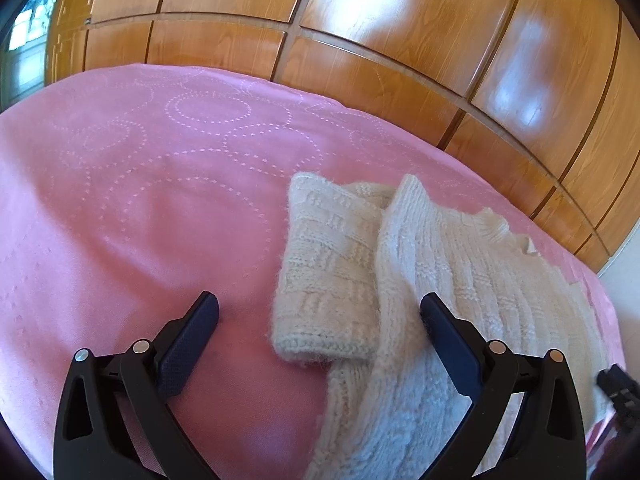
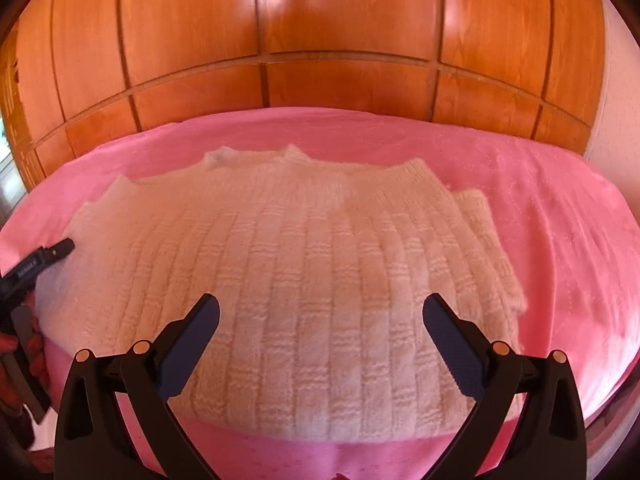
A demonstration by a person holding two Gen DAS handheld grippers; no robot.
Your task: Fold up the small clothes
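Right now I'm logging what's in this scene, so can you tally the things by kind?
Knit sweaters, cream: 1
Pink bedspreads: 1
Wooden wardrobes behind the bed: 1
Grippers, both open and empty: 2, left gripper and right gripper
Total: 5

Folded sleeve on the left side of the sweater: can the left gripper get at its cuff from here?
Probably yes. The left gripper is open, the sleeve cuff lies between its fingers on the pink bedspread, and nothing covers it.
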